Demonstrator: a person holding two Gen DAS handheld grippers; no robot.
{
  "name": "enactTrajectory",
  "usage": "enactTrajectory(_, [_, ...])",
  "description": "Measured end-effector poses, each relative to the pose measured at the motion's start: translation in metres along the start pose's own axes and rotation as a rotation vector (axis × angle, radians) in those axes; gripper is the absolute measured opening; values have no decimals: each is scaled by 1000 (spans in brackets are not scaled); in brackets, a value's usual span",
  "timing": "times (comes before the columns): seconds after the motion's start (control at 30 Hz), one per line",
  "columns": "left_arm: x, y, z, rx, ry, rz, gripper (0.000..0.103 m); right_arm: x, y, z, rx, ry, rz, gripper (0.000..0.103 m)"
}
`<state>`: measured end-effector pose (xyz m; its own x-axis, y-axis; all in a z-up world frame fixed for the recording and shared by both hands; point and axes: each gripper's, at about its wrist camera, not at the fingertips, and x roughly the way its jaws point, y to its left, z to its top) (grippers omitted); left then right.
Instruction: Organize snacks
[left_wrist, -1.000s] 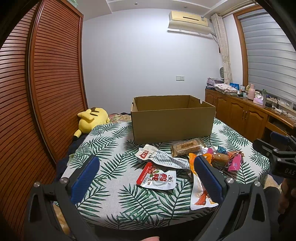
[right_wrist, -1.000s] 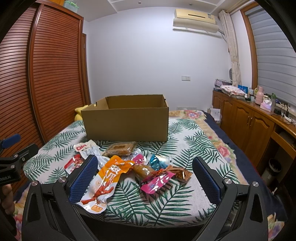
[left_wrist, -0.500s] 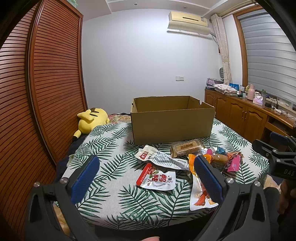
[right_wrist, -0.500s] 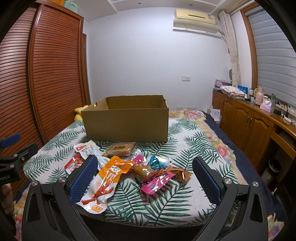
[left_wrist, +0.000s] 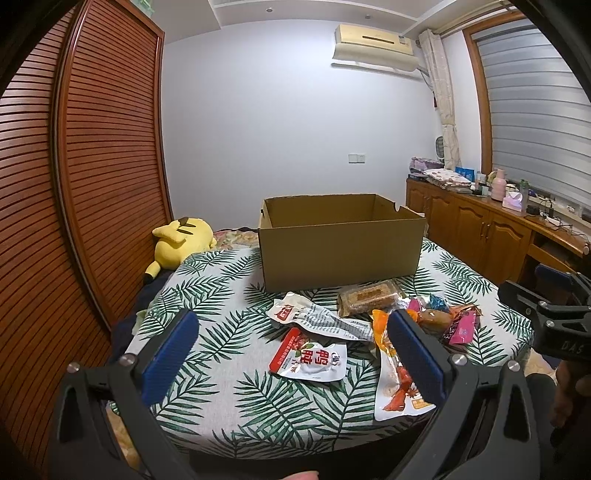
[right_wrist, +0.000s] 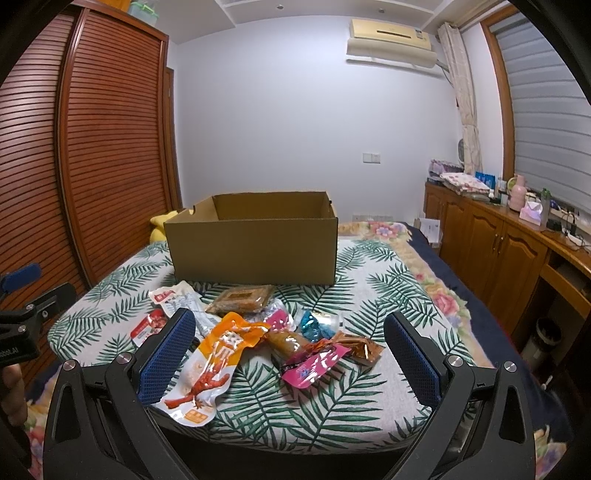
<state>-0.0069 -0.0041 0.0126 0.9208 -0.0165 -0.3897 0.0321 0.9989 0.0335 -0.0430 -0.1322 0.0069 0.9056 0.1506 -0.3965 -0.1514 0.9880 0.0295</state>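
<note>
An open cardboard box (left_wrist: 341, 249) (right_wrist: 255, 251) stands at the back of a leaf-patterned table (left_wrist: 207, 295) (right_wrist: 388, 295). In front of it lie several snack packets: a red-and-white pouch (left_wrist: 308, 356), a white pouch (left_wrist: 317, 317), a brown cracker pack (left_wrist: 369, 297) (right_wrist: 240, 299), an orange-and-white packet (right_wrist: 210, 365) and a pink packet (right_wrist: 314, 363). My left gripper (left_wrist: 291, 349) hangs open before the table's near edge, holding nothing. My right gripper (right_wrist: 290, 352) is open too, near the packets, with nothing between its fingers.
A yellow plush toy (left_wrist: 181, 240) lies at the table's far left, beside a slatted wooden wardrobe (left_wrist: 74, 184). Wooden cabinets (right_wrist: 498, 243) with clutter on top line the right wall. A dark bin (right_wrist: 543, 339) stands on the floor at right.
</note>
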Motion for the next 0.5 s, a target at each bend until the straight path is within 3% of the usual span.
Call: enactTrajectory(0.5, [19, -12, -13, 13, 66, -39, 103, 6, -9, -7, 4, 36, 4, 103])
